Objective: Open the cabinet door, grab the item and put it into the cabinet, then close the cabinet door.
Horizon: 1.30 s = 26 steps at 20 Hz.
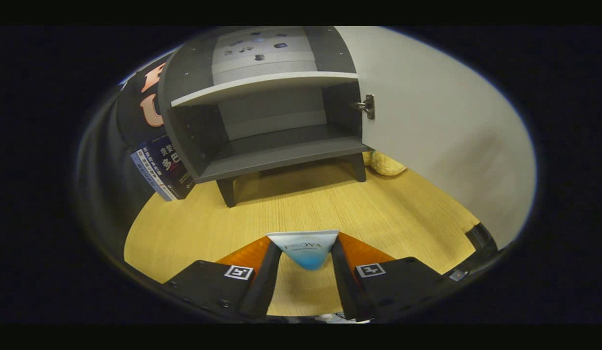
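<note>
My gripper (305, 255) has its fingers drawn in against a tube (304, 248), one pressing on each side, so the tube is pinched between them and held above the wooden table (330, 204). The tube is pale at its wide flat end and blue toward the narrow end down between the fingers. Well beyond the fingers I see the dark cabinet (262, 121) with its door (442, 121) swung wide open on the right, shelf (262, 87) bare. Books (162, 167) lean by its left side, and something yellow (386, 164) lies behind its right leg.
</note>
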Tool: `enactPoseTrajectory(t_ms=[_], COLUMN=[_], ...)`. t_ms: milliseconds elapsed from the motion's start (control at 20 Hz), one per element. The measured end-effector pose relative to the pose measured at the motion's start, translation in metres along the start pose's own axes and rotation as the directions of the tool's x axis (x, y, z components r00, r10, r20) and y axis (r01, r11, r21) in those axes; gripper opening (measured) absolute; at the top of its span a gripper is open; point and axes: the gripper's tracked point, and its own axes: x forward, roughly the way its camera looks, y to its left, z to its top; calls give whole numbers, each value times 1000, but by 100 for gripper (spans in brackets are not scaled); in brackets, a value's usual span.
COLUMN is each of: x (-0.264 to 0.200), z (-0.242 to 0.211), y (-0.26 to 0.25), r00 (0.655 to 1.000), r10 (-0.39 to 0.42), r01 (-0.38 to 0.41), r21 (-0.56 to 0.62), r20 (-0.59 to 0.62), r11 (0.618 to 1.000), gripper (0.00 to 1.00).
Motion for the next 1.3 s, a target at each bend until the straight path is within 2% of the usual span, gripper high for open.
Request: enactPoseTrajectory(t_ms=[350,700,1000,1300], x=[-68,-115,-128,-103], z=[67,159,235,322], y=[30,71,95,115], r00=[998,988,975,957], r10=[46,112,129,127], r01=[-44,-104,-102,-71], r21=[-32,-82,-150,-215], r20=[44,105,180,260], r11=[999,991,983,974], gripper=[63,63,62,62])
